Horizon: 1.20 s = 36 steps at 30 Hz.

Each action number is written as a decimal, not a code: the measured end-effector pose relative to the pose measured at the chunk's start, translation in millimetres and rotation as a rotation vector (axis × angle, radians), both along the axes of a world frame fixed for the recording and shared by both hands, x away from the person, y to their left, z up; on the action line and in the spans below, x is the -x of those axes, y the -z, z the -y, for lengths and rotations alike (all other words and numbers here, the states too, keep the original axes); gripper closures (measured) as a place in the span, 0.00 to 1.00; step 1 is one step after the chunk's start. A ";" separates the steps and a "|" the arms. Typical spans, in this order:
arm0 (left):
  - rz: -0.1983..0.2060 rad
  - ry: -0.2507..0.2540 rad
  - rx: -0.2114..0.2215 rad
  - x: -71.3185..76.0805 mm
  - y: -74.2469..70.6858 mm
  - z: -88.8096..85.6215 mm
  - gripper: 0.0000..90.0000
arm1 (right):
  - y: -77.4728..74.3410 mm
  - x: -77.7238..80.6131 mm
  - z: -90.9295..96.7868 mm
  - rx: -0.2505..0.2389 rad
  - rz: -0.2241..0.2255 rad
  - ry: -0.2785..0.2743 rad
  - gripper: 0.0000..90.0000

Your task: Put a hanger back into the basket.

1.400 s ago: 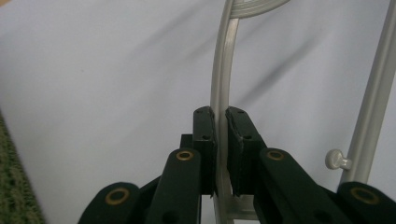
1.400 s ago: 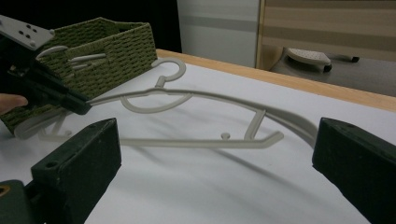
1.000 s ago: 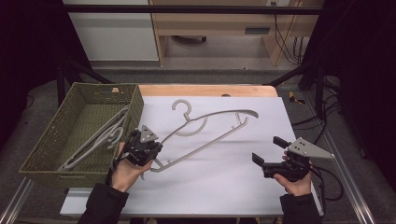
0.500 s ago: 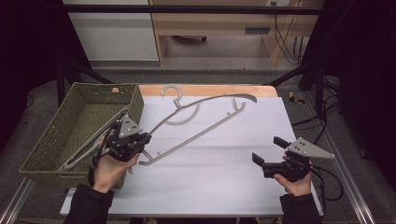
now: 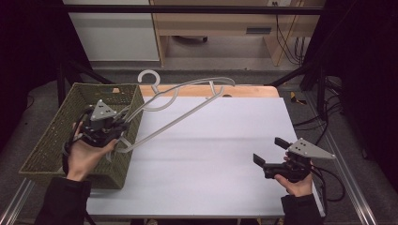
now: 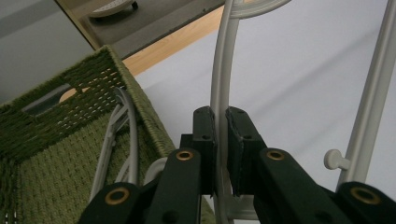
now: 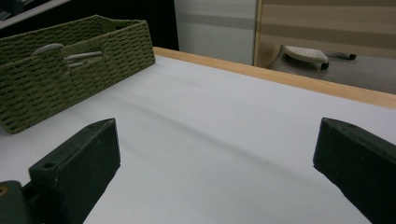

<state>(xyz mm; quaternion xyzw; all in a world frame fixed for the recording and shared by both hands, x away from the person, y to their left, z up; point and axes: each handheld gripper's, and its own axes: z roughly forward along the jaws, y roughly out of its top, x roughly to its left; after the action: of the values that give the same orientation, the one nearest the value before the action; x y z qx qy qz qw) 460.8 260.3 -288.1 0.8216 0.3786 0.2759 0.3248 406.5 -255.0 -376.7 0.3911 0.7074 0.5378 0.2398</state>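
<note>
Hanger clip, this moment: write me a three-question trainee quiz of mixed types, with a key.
1. True or false: the left gripper is shut on the grey hanger.
2. Multiple choice: the right gripper is A) clamped on the basket rim, B) open above the white table with nothing between its jaws, C) holding a second hanger.
3. Fill in: other hangers already lie inside the green woven ____.

Key:
1. True; the left gripper view shows both jaws pressed on the hanger's bar.
2. B
3. basket
</note>
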 end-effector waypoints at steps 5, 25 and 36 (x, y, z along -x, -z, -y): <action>0.027 -0.065 0.016 -4.7 -6.6 -24.8 0.92 | -0.1 0.0 0.2 0.000 0.000 0.002 0.01; 0.056 -0.252 -0.019 -16.4 14.2 -110.4 0.92 | 1.8 -1.6 -1.3 0.009 -0.010 0.004 0.01; 0.031 -0.323 -0.053 -19.9 33.8 -147.4 0.92 | 2.5 -2.5 -2.1 0.009 -0.013 0.004 0.01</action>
<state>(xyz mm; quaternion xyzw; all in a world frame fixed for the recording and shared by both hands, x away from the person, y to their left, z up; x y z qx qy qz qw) 480.7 407.7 -321.8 0.7540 0.4931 0.3471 0.2603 408.9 -252.9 -379.2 0.3946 0.7106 0.5316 0.2380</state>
